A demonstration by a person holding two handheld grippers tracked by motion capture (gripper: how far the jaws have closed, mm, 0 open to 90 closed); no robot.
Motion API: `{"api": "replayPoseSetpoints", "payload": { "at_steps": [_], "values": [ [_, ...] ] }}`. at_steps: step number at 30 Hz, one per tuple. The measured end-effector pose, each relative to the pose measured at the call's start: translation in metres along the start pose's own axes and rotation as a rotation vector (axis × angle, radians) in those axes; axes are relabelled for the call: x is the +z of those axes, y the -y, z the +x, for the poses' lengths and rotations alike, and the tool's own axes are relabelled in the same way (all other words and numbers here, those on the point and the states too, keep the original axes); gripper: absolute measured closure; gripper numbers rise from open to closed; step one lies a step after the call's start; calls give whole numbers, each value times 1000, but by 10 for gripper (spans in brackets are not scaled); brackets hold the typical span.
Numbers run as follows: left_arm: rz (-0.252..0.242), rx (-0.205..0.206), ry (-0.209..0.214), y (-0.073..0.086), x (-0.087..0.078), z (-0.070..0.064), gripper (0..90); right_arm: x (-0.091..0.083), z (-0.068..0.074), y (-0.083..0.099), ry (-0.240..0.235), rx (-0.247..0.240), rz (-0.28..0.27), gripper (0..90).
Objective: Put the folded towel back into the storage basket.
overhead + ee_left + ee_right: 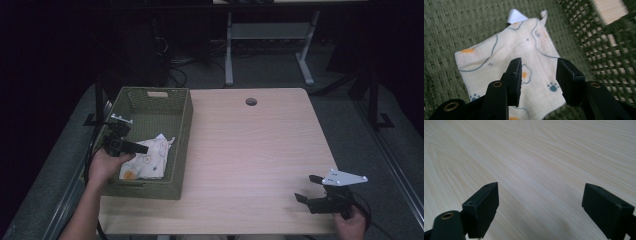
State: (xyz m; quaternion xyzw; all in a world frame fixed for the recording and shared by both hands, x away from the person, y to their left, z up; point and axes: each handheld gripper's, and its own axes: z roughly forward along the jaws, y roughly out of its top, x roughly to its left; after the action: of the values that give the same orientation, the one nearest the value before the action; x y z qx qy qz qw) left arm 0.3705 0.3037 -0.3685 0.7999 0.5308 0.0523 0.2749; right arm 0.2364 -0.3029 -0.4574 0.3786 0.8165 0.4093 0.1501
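The cloth (509,55) is lying inside the basket (182,125), near its front wall. The left tool (538,75) is hovering over the cloth, jaws apart, gripping nothing. The right tool (306,188) is waiting well right of the basket, over the desk (250,150), jaws wide apart.

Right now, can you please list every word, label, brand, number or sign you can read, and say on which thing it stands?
There is no readable text.
The folded cloth in the green basket carries drawings: paw prints, orange spots and grey outlines, no letters.
The left gripper, the right gripper and the table show no label or number.
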Motion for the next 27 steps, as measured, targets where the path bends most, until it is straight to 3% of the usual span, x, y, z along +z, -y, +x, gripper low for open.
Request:
{"api": "replayPoseSetpoints", "payload": {
  "at_steps": [3,8,13,20,26,27],
  "values": [
    [-5,18,-10,-1,-4,-4,542,1,1,0,1,0,0,135],
    [-52,23,37,-3,-10,-10,510,4,2,-1,0,-12,12,135],
    [-120,0,113,-4,-17,-12,487,4,2,-2,-4,-16,12,135],
    [-270,-32,212,-2,-29,-16,435,2,2,-2,-5,-14,8,135],
    [-361,-43,317,0,-33,-17,412,2,3,-3,-6,-19,4,135],
    [-376,-48,353,1,-33,-17,412,2,3,-3,-7,-19,3,135]
  ]
}}
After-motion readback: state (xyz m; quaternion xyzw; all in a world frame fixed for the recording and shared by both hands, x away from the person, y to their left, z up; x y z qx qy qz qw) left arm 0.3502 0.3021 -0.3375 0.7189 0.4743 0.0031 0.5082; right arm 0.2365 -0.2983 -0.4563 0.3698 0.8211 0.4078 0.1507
